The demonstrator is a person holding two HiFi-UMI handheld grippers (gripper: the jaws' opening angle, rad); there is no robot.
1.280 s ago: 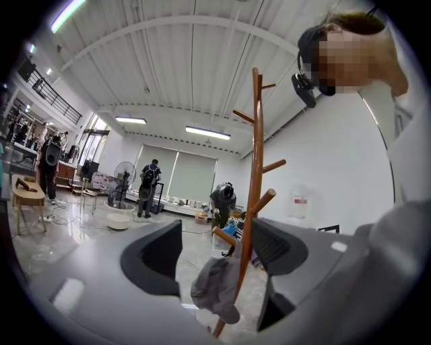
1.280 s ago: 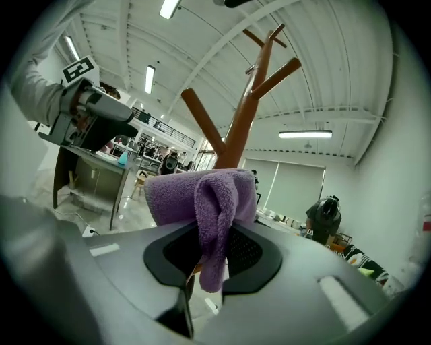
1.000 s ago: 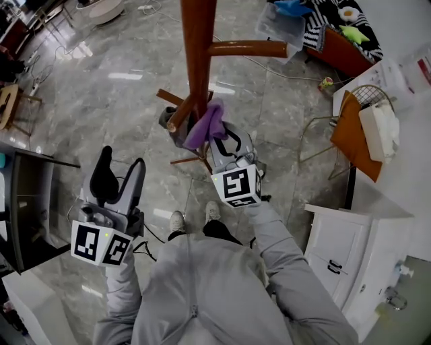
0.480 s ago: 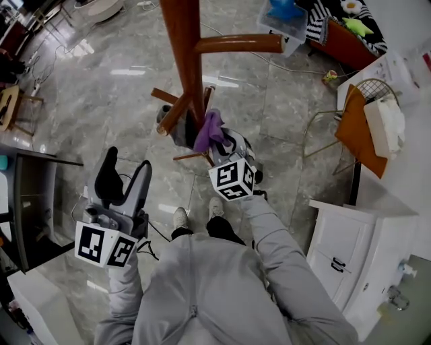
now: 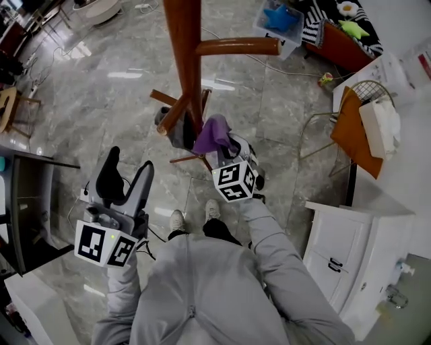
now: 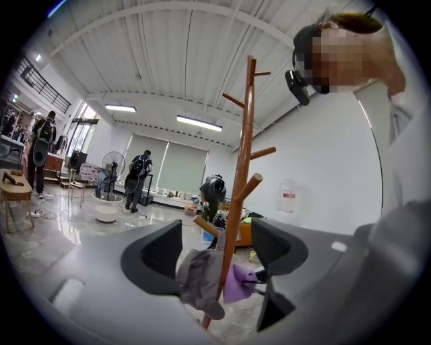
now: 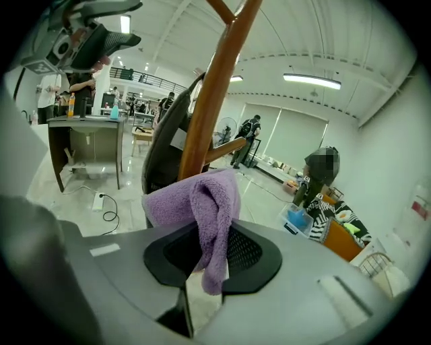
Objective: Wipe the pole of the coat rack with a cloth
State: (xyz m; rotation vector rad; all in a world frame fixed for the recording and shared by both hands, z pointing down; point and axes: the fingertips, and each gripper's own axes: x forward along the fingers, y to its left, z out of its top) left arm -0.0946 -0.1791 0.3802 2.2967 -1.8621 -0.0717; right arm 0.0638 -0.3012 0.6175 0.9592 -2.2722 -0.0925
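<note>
Little has changed in a second: the purple cloth (image 5: 214,133) has only edged toward the right side of the pole (image 5: 183,47).

Nearest the person, the left gripper (image 5: 126,168) hangs low by the hip with its jaws wide apart and nothing in them, well apart from the rack. The right gripper (image 5: 225,145) reaches forward, jaws clamped on the cloth. Its bunched upper fold lies against the lower part of the brown wooden pole, just beside a grey garment (image 5: 176,131) draped there. Farther off on the marble floor (image 5: 101,87) are a white cabinet (image 5: 343,249), a wire chair with an orange cushion (image 5: 350,131), and a clear bin (image 5: 279,20) holding something blue.
</note>
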